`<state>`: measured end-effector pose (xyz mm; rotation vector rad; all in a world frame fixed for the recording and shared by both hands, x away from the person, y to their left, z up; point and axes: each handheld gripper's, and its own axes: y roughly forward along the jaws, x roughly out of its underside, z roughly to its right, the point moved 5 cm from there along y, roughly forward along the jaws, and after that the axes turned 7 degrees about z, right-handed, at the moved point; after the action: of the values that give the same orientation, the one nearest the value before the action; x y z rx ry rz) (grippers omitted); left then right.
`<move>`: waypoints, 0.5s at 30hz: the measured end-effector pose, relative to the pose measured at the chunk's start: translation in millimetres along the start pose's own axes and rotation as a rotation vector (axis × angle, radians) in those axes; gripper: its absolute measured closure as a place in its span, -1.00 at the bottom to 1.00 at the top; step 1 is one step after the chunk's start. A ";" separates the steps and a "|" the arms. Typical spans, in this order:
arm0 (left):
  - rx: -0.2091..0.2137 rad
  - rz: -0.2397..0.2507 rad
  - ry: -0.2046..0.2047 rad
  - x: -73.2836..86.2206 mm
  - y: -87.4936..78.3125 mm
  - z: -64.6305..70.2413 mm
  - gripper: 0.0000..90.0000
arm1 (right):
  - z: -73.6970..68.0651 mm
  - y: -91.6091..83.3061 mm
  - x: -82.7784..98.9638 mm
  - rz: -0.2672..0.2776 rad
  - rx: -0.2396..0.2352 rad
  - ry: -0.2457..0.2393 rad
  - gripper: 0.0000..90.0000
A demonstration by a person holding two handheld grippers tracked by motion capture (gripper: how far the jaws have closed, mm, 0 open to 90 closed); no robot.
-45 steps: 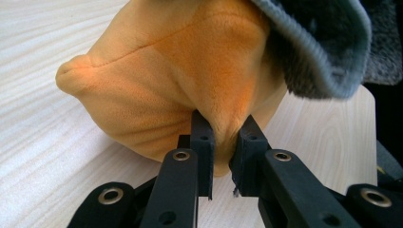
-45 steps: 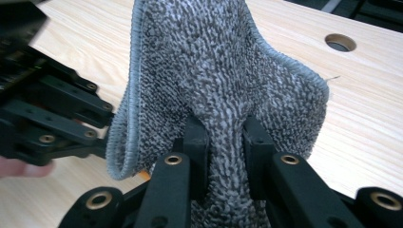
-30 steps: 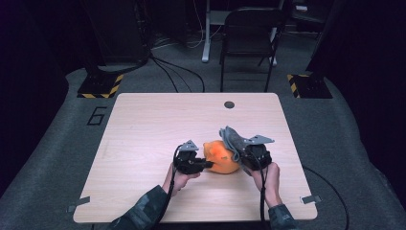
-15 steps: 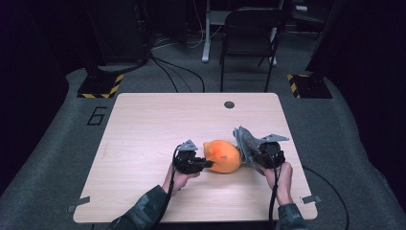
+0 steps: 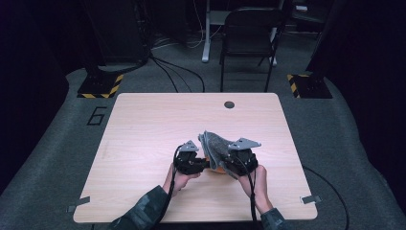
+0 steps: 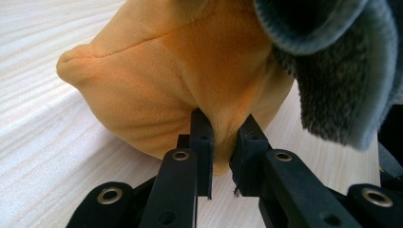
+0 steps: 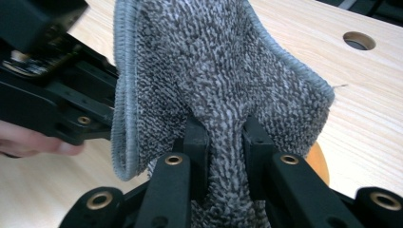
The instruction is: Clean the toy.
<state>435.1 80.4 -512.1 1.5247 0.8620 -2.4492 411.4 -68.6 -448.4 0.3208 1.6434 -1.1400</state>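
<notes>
An orange plush thing (image 6: 180,85) lies on the wooden table (image 5: 143,129), and my left gripper (image 6: 223,128) is shut on a fold at its near edge. My right gripper (image 7: 223,133) is shut on a grey speckled cloth (image 7: 223,71) with a stitched rim. That grey cloth (image 5: 215,143) stands up between the two grippers and drapes over the orange plush (image 5: 219,169), hiding most of it. In the high view the left gripper (image 5: 205,165) and right gripper (image 5: 226,165) face each other closely. A bit of orange (image 7: 319,161) peeks out behind the cloth.
A round cable hole (image 5: 229,104) sits near the table's far edge. A dark chair (image 5: 249,33) stands behind the table, with cables on the floor. Bare tabletop lies to the left and far side of the grippers.
The right gripper swung out to the right with the grey cloth, then came back left and laid it over the orange plush, which now is mostly covered. The left gripper stayed put.
</notes>
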 end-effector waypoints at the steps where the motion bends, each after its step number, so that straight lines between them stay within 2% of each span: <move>1: 0.000 0.000 0.000 0.0 0.0 0.0 0.79 | 0.0 0.0 0.0 0.000 0.000 0.000 0.70; 5: 0.002 -0.005 0.008 -0.1 -0.1 0.2 0.78 | 5.8 -2.3 1.1 -0.012 0.023 -0.010 0.69; 8: 0.001 -0.002 0.007 -0.1 0.4 0.4 0.78 | 19.6 -4.6 6.8 -0.026 0.049 0.006 0.69; 11: 0.004 -0.001 0.001 0.1 0.7 0.7 0.78 | 28.0 -5.1 10.5 -0.038 0.060 0.024 0.69; 12: 0.005 -0.002 0.002 0.2 0.7 0.9 0.78 | 37.3 -4.6 14.8 -0.050 0.076 0.055 0.69; 13: 0.005 -0.002 0.002 0.2 0.7 0.9 0.78 | 37.3 -4.6 14.8 -0.050 0.076 0.055 0.69; 15: 0.004 -0.001 0.005 0.4 1.1 1.5 0.78 | 48.4 -2.6 21.6 -0.067 0.091 0.082 0.68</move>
<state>434.2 78.8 -512.5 1.5327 0.8590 -2.4503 430.0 -115.5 -464.7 0.3776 1.6878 -1.2699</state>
